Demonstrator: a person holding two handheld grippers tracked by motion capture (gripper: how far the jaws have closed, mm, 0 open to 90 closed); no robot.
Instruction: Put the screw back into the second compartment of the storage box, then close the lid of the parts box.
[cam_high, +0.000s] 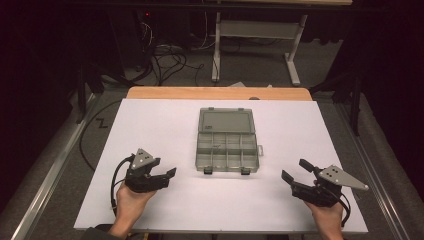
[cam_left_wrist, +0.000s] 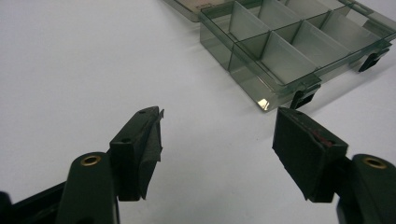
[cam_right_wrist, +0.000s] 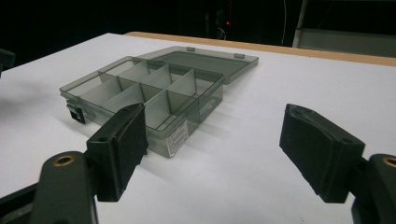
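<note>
Open compartment box (cam_high: 227, 147) mid desk (cam_high: 150, 120), lid flat behind, left tongs (cam_high: 169, 176) and right tongs (cam_high: 294, 171) both apart, empty, right gripper view alone shows label (cam_right_wrist: 177, 138) on box side

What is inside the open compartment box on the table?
The compartment box shows only grey dividers; visible cells look empty. In the high view a thin mark sits in one cell, too small to identify. Nearer walls partly hide some floors.
</note>
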